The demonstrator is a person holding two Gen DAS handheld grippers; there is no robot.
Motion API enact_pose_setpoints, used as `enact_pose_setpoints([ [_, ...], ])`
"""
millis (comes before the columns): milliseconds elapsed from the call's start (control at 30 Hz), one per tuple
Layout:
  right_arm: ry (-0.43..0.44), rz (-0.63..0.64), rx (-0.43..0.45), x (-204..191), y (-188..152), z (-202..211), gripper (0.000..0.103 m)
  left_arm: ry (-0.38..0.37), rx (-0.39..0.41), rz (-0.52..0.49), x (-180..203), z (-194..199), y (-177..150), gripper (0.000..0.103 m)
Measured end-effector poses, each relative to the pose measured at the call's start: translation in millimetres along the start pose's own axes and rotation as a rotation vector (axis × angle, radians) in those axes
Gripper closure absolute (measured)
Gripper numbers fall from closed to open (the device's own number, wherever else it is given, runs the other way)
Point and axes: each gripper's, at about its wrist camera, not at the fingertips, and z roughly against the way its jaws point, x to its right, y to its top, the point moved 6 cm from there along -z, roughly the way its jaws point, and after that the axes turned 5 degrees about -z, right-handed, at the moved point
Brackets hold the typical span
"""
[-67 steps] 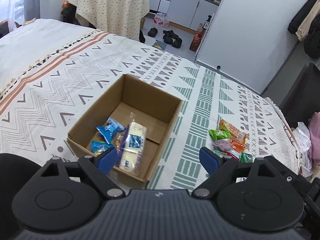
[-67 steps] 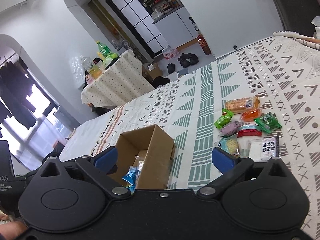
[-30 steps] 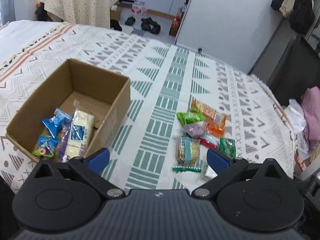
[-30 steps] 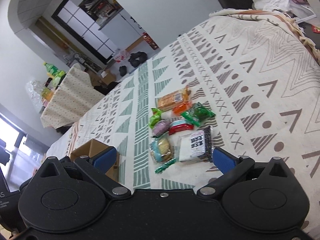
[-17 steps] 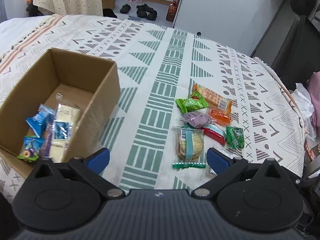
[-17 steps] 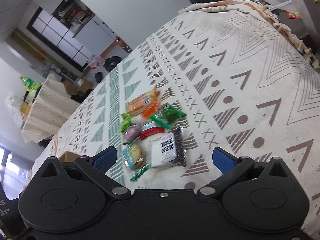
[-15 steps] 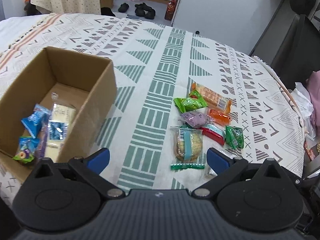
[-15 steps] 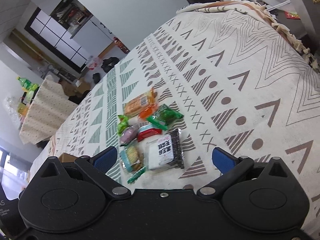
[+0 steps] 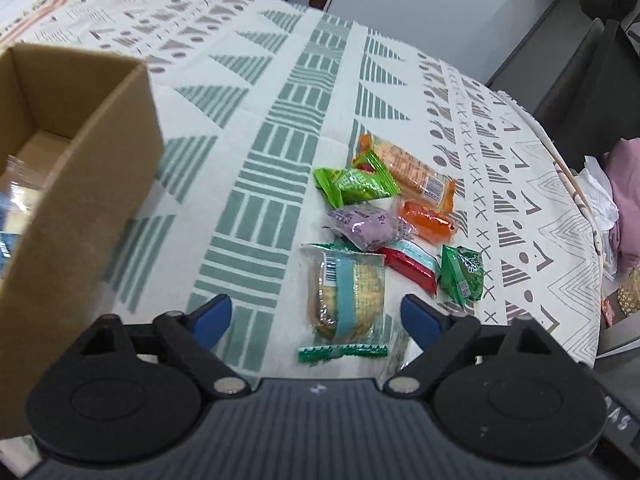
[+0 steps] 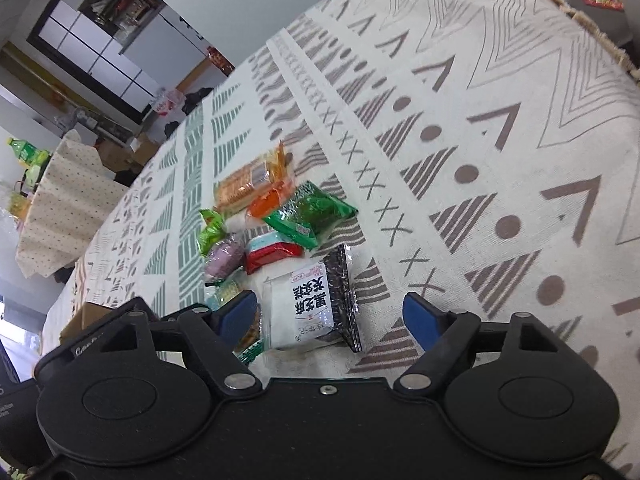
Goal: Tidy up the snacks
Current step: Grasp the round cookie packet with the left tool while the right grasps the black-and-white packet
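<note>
Snacks (image 9: 384,220): colourful wrapped packets, clustered

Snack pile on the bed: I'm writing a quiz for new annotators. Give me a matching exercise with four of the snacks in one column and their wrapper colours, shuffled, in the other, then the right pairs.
Snacks:
1. Round bun
2. Long cracker pack
3. Biscuit pack between the left gripper fingers
4. Flat packet with printed characters in front of the right gripper

Colours:
A. white and black
B. orange
C. clear with a teal band
D. purple

Pairs: 1-D, 2-B, 3-C, 4-A
</note>
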Motion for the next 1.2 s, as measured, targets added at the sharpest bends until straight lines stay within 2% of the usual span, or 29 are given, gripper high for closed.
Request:
enact_pose_setpoints([
  [200,0.002,0.01,-0.034,-4.3,-1.1,-18.4,0.03,-0.026,-0.04,0.022,4.2,-18.4,4.0,0.033],
  [367,-0.004,0.007,-0.039,-2.8,0.0,-25.8,0.033,-0.017,-0.046,0.002,7.8,-26.0,4.0,0.035],
  [433,-0.005,0.013,-0.038,-4.2,0.2,-27.4,0.038,-0.014,-0.046,0.001,9.4,-27.0,3.8,0.035],
  [500,-0.01,0.025,-0.042,-4.5,-0.4,-29.1,0.056,-0.008,-0.048,-0.006,11.9,-27.3,2.5,0.043],
  [600,-0.004,0.036,-0.048,-4.5,-1.2,-28.4,0.062,-0.013,-0.046,-0.021,13.8,-26.1,-0.6,0.057],
  [700,-0.005,0.035,-0.049,-4.6,-2.3,-26.7,0.065,-0.021,-0.04,-0.042,15.4,-22.9,-4.7,0.061],
  [967,0.005,0.047,-0.033,-7.6,-5.1,-12.9,0.073,0.013,-0.014,-0.052,12.8,0.2,-9.7,0.066],
  [1200,0.066,0.075,0.0,-22.9,-5.4,5.4,0.079,0.042,0.047,-0.056,7.6,32.1,-2.7,0.067],
])
